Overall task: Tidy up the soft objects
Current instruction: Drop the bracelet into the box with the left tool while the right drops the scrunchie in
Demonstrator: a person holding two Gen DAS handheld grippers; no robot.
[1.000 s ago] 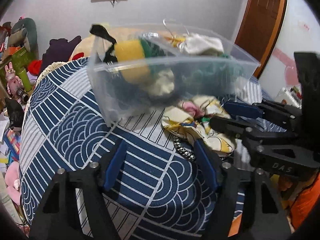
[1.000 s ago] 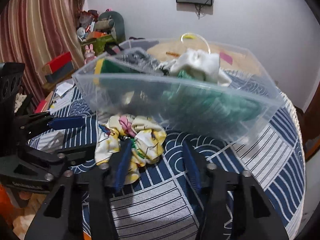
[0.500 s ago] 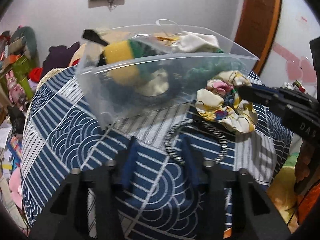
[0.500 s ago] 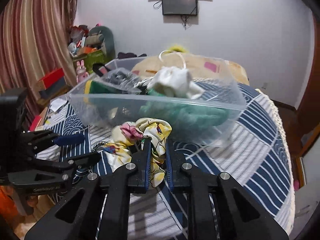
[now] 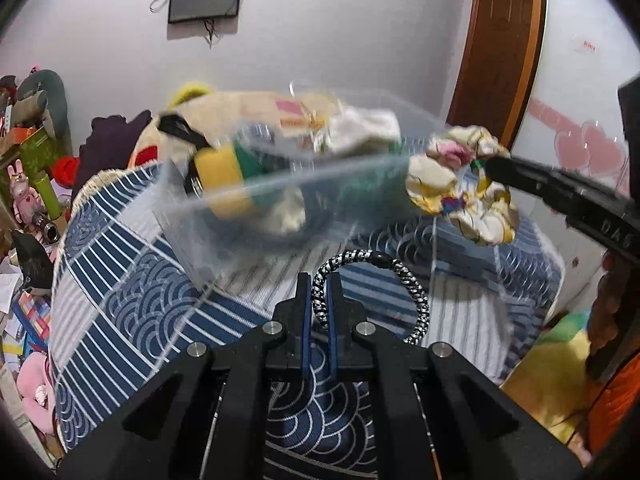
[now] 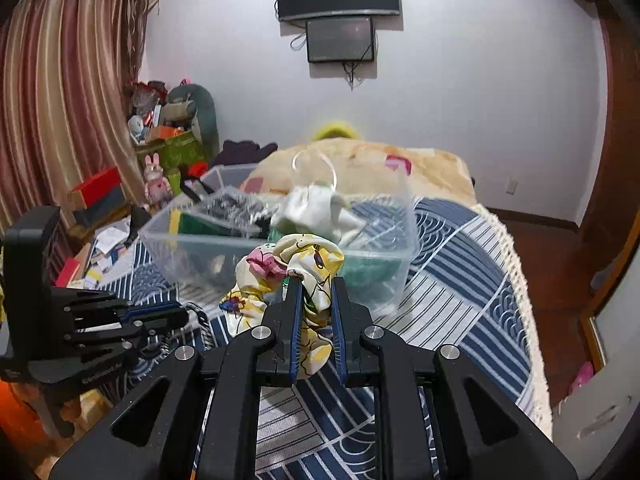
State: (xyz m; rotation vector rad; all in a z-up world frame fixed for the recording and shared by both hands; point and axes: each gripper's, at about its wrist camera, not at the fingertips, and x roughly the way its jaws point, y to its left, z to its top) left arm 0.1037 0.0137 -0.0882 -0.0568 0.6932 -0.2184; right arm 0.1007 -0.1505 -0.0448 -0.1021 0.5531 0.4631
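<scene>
My left gripper (image 5: pixel 319 280) is shut on a black-and-white braided band (image 5: pixel 404 276) and holds it above the blue patterned bedspread (image 5: pixel 120 280). My right gripper (image 6: pixel 316 284) is shut on a yellow floral scrunchie (image 6: pixel 296 256), lifted in front of the clear plastic bin (image 6: pixel 192 248). The scrunchie also shows at the right in the left wrist view (image 5: pixel 444 176), level with the bin's (image 5: pixel 240 236) near rim. The bin holds several soft items, among them a yellow-green sponge (image 5: pixel 228 168) and white cloth (image 6: pixel 316 208).
The bin sits on the bed. Toys and boxes (image 6: pixel 168 148) are piled by the curtain (image 6: pixel 60 100) at left. A wooden door (image 5: pixel 500 52) stands at the right. Screens (image 6: pixel 340 20) hang on the far wall.
Both grippers closed on their items and rose: the left lifted the braided band off the bedspread, the right raised the scrunchie up to the height of the bin's rim.
</scene>
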